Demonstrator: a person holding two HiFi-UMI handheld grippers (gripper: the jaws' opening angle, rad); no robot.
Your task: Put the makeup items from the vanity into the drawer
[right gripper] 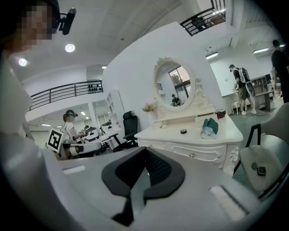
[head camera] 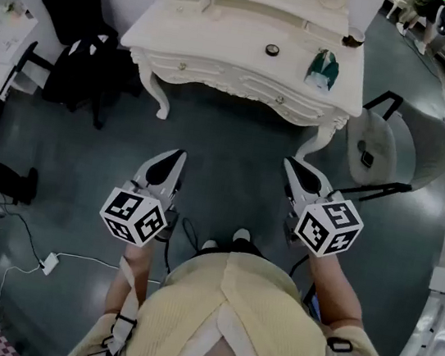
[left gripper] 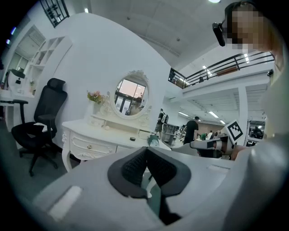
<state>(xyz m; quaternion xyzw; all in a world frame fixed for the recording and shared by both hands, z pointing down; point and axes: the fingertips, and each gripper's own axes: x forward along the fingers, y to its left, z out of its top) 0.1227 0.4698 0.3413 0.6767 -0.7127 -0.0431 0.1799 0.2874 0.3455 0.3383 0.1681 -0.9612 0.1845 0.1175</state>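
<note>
"Head view, entry one?"
"White vanity (head camera: 218,44), carved legs, at the top of frame. On its top: one small round dark container (head camera: 272,50), mid-surface. One teal pouch (head camera: 324,69) lies to the container's right, near the right-hand end, apart from it."
"Drawers?"
"Drawer front (head camera: 229,81) under the top, small knobs, sitting flush with the frame."
"Entry two, the grippers?"
"Left gripper (head camera: 179,156): held over the floor, well short of the vanity, tip towards it. Left gripper view shows its dark pads pressed together at the tips. Right gripper (head camera: 289,163): level with the left one and apart from it, likewise aimed at the vanity. Right gripper view shows its pads pressed together too. Neither touches a makeup item."
"Fixtures?"
"Oval mirror (left gripper: 131,97) at the vanity's back, pink flowers (left gripper: 95,96) to its left in left gripper view. Black office chair (head camera: 75,27) left of the vanity. Grey chair (head camera: 421,153) right of it, with a small dark object (head camera: 367,158) on the seat, kind not readable."
"Remainder?"
"Person in a pale yellow top (head camera: 227,315), one gripper in each hand, standing on grey-green floor (head camera: 236,142). White cable and plug block (head camera: 48,261) on the floor, lower left."
</note>
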